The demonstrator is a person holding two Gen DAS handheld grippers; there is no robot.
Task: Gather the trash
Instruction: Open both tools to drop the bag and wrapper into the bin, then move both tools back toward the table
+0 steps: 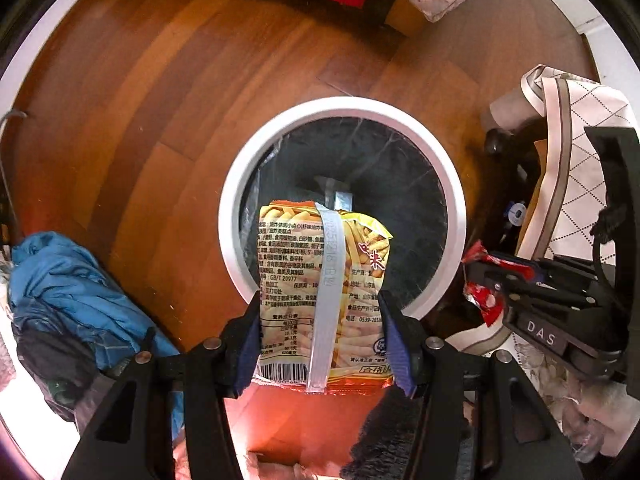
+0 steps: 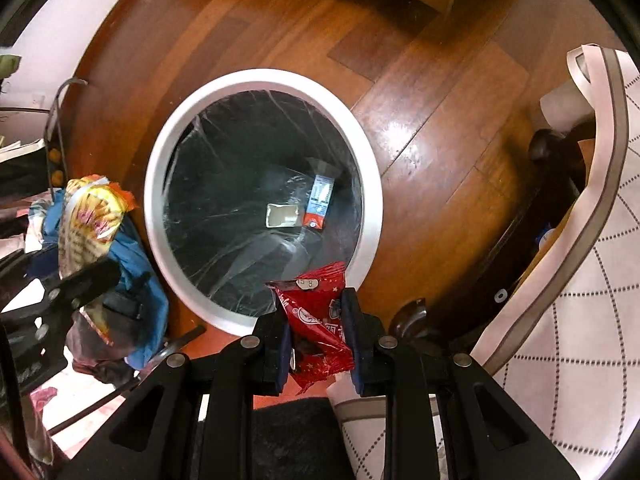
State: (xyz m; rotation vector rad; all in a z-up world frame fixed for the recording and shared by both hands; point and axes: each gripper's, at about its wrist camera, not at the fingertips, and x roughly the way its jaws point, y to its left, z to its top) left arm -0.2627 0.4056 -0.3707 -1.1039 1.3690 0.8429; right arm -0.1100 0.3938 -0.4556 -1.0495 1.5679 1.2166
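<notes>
1. Wooden floor [image 2: 440,92] carries the whole scene; a blue cloth heap [image 1: 60,288] lies at its left, and a quilted white cover [image 2: 580,280] hangs at the right.
2. White-rimmed bin [image 2: 160,184], lined with a dark bag, stands on the floor below both grippers. Two small pieces of trash, a pale one [image 2: 282,215] and a blue-and-red wrapper [image 2: 320,200], already lie at its bottom.
3. Yellow snack bag [image 1: 320,296] is clamped between the pads of the left gripper [image 1: 320,344]. The left wrist view shows its torn top over the near rim of the bin, the lower part on the near side of the rim.
4. Red wrapper [image 2: 320,320] is pinched in the right gripper [image 2: 316,344], its upper end at the near edge of the bin's mouth.
5. Step in hand, as I judge it: the drop-off, both pieces carried to the bin and neither let go yet.
6. Next move calls for bringing each gripper further over the opening, then parting the fingers so the piece falls inside. Released here, either could catch on the rim or fall to the floor.
</notes>
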